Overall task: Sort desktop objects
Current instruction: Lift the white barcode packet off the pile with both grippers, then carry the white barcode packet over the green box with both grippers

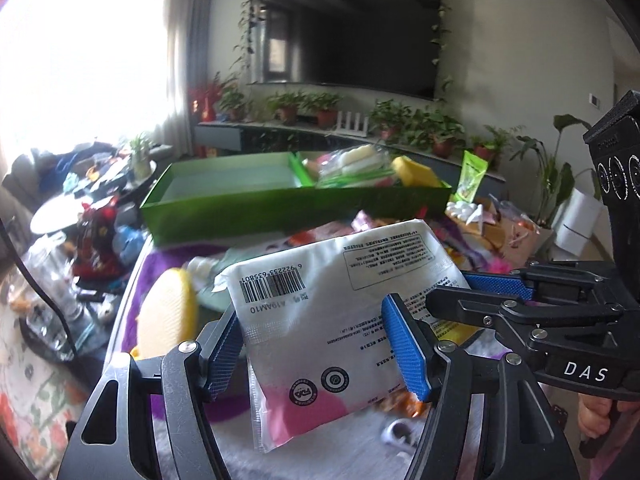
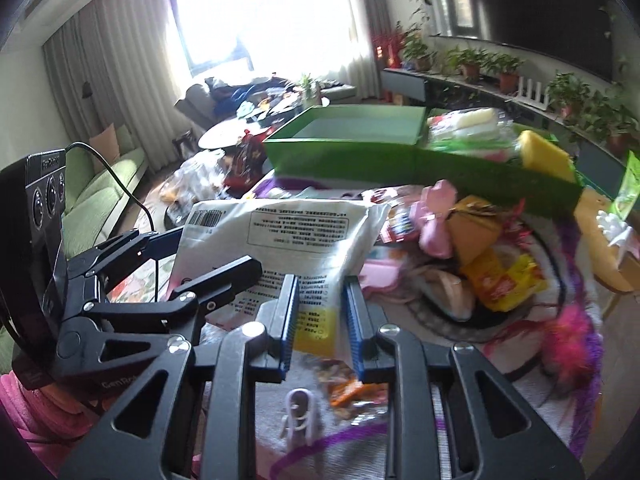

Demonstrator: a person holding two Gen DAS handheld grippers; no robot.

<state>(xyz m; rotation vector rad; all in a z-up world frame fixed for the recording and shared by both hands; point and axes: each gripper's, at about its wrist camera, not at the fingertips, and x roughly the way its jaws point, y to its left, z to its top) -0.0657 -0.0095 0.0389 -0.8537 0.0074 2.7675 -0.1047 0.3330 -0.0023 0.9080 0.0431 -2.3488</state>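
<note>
**Desk:** Set the scene, left to right.

**Photographer:** A living room: bright curtained window at left, a wall-mounted television [image 1: 344, 36] ringed by trailing vines, potted plants [image 1: 404, 120] lined along the low cabinet beneath. In front, a cluttered table under a purple and white cloth [image 1: 176, 256].

**Desk:** What's on it?

**Photographer:** A yellow oval item [image 1: 168, 312] at left; behind it a green tray [image 1: 240, 208] with two compartments, the left one bare, the right one heaped with packets and a yellow sponge [image 1: 414, 170]. Loose wrappers and an orange snack packet [image 2: 500, 280] lie to the right.

**Desk:** And the grippers?

**Photographer:** Both are on one white plastic packet [image 1: 332, 300], barcode and printed text facing up, lifted clear of the cloth in front of the tray. The left gripper [image 1: 320, 348] straddles its width, blue pads [image 1: 404, 348] pressed against both edges. The right gripper [image 2: 320, 328] is clenched narrowly on the packet's yellow-marked corner. A white clip [image 2: 298, 416] lies on the cloth below.
</note>
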